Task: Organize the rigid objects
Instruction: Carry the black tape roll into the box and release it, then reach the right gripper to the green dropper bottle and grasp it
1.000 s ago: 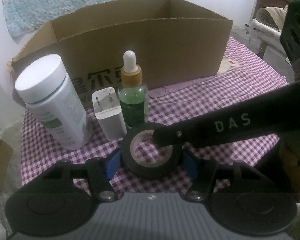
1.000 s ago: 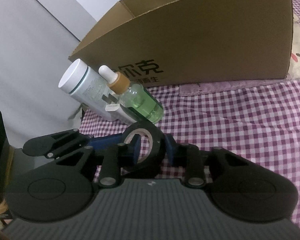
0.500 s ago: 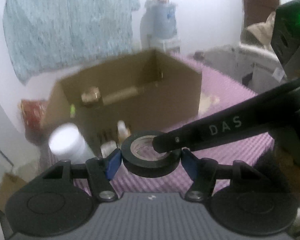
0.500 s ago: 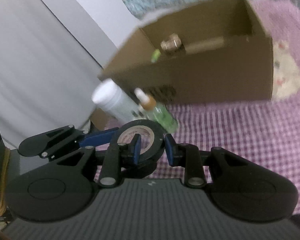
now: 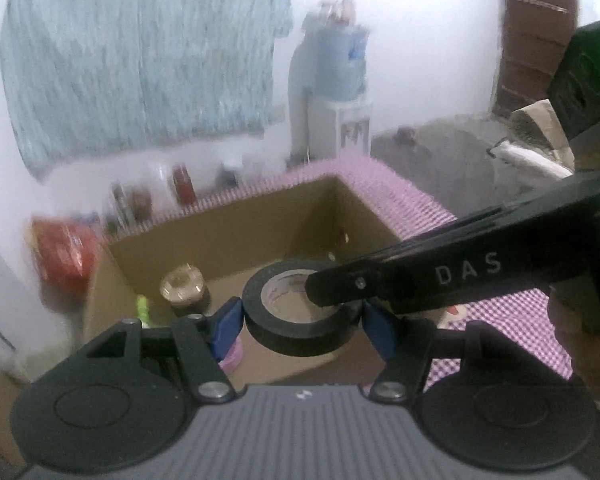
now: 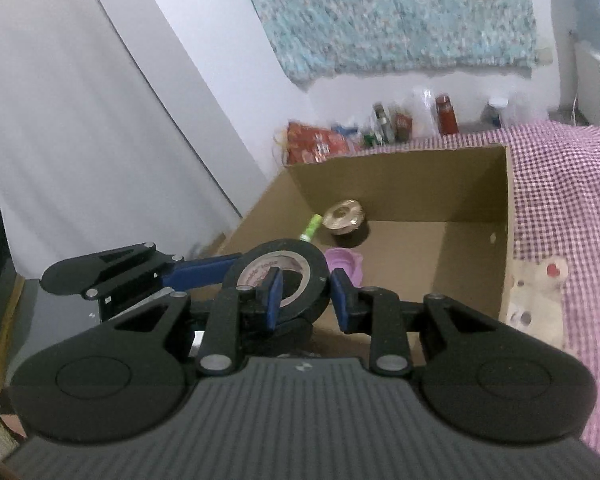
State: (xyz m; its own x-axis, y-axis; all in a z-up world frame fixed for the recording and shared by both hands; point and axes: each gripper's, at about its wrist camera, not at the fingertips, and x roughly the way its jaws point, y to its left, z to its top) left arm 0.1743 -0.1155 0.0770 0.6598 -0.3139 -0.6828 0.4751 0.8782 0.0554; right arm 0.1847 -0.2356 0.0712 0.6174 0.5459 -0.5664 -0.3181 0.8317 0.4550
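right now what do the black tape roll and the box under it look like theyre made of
Black tape roll: looks like matte plastic or vinyl tape wound on a pale printed core, probably card; its dull black side gives no glare.
Cardboard box: plain brown corrugated card, unfinished, with raw cut edges and creased corners.
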